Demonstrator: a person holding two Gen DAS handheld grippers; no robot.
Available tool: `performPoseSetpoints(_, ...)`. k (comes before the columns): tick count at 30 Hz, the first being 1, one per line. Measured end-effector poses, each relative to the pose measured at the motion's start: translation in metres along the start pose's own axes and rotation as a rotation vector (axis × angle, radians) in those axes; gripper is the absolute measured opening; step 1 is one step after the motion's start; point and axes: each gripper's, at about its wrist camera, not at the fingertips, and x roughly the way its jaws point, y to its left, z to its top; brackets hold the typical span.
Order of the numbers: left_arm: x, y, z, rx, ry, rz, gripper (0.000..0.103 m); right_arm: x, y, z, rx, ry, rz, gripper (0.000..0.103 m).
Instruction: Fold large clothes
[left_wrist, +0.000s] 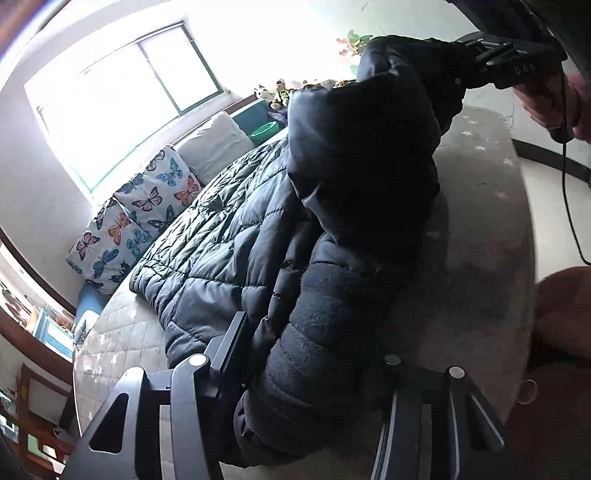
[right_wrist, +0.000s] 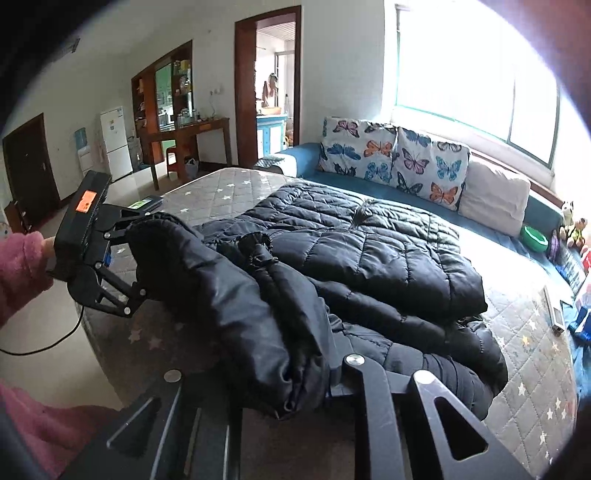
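Note:
A large black quilted puffer jacket (left_wrist: 229, 240) lies on a grey star-patterned mattress (left_wrist: 487, 192); it also shows in the right wrist view (right_wrist: 388, 251). My left gripper (left_wrist: 314, 369) is shut on a bunched edge of the jacket near the mattress front. It shows in the right wrist view (right_wrist: 136, 254), clamped on the lifted edge. My right gripper (right_wrist: 280, 384) is shut on the other end of the same raised fold. It shows in the left wrist view (left_wrist: 469, 55), holding the fabric up high.
Butterfly-print cushions (right_wrist: 402, 158) and a white pillow (right_wrist: 495, 195) lean on a blue sofa under a bright window (right_wrist: 476, 74). A green bowl (right_wrist: 534, 236) and toys sit at the sofa's far end. Small items (right_wrist: 557, 314) lie on the mattress's right side. A doorway, desk and fridge stand behind.

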Motion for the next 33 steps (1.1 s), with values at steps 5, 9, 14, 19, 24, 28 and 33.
performPoseSetpoints(5,-0.057,-0.026,-0.014,-0.011,-0.011,-0.024,0.051,-0.035,0.024,-0.011,-0.051,0.004,0.034,0.019)
performPoseSetpoints(9,-0.112,-0.056,-0.029,-0.024,-0.018,-0.037,0.051,-0.072,0.056,-0.020,-0.134,0.002,0.052,0.019)
performPoseSetpoints(14,-0.141,-0.064,-0.036,-0.066,-0.015,-0.025,0.051,-0.075,0.068,-0.009,-0.166,0.005,0.058,0.018)
performPoseSetpoints(19,-0.151,-0.037,-0.019,-0.142,-0.054,-0.009,0.050,-0.060,0.048,0.022,-0.134,-0.017,0.050,0.018)
performPoseSetpoints(24,-0.141,0.024,0.024,-0.209,-0.069,-0.009,0.046,-0.035,0.014,0.065,-0.092,-0.038,0.048,0.018)
performPoseSetpoints(28,-0.122,0.068,0.053,-0.221,-0.050,0.034,0.046,0.008,-0.027,0.106,-0.037,-0.034,0.041,0.018)
performPoseSetpoints(33,-0.073,0.132,0.084,-0.284,0.003,0.084,0.046,0.072,-0.071,0.138,0.070,0.015,0.044,0.017)
